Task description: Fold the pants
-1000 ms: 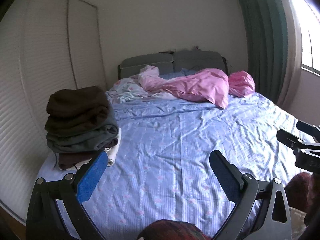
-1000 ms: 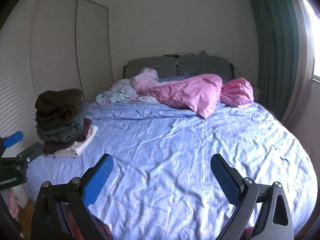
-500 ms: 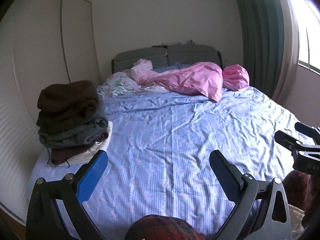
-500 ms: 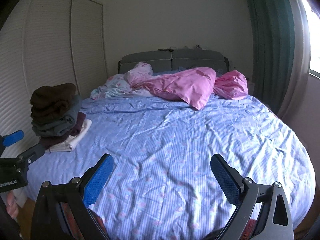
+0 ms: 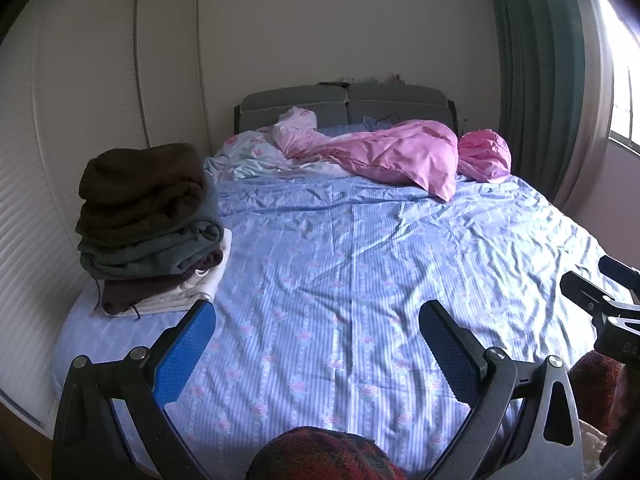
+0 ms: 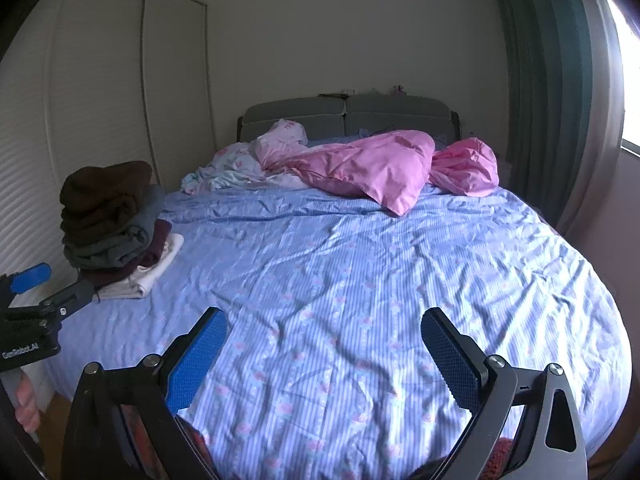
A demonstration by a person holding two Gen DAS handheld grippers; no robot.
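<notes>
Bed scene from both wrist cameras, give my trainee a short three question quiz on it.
1. True or false: the left gripper is shut on a garment.
2. Where does the stack of folded clothes sit? A) beside the pink duvet at the headboard; B) at the bed's near left corner; C) on the floor.
3. Fill in: the top item of the stack is dark ____.

Key
1. False. Both the left gripper and the right gripper are open and hold nothing, above the blue striped sheet.
2. B.
3. Brown.
</notes>
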